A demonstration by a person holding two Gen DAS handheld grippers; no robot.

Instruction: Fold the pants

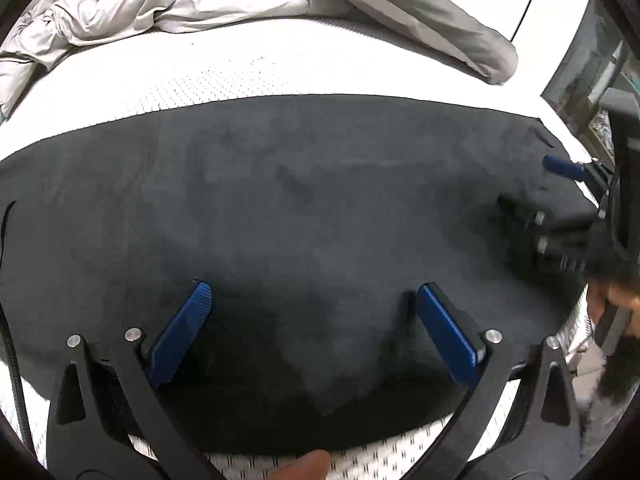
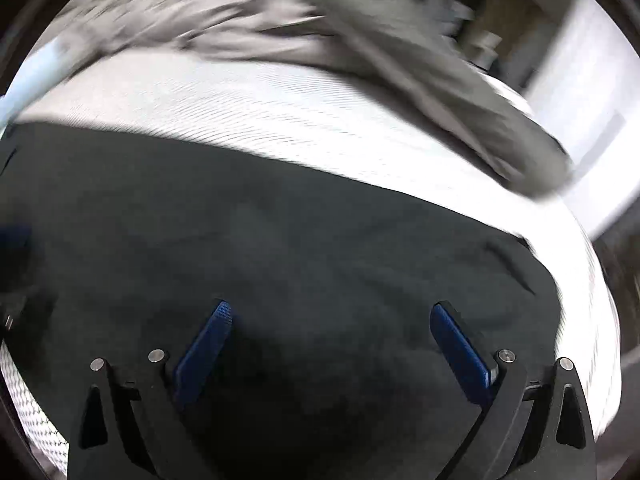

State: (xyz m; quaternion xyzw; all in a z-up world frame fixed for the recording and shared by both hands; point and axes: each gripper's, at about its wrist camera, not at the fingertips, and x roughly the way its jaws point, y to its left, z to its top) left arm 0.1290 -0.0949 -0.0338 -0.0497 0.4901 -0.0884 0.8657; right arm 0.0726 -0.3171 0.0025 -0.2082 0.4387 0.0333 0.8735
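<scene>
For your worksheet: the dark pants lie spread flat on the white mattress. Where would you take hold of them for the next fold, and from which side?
Probably the near hem of the dark pants, coming from the mattress edge closest to the cameras. The cloth lies flat with few wrinkles, so only its borders offer a lip to pinch. The left tongs and right tongs hang open above it, holding nothing.

The black pants (image 1: 304, 208) lie flat and smooth on a white textured mattress (image 1: 224, 72), spread wide from left to right in a broad folded slab. Their far edge runs straight; the near edge sits close to the mattress's front border.
</scene>
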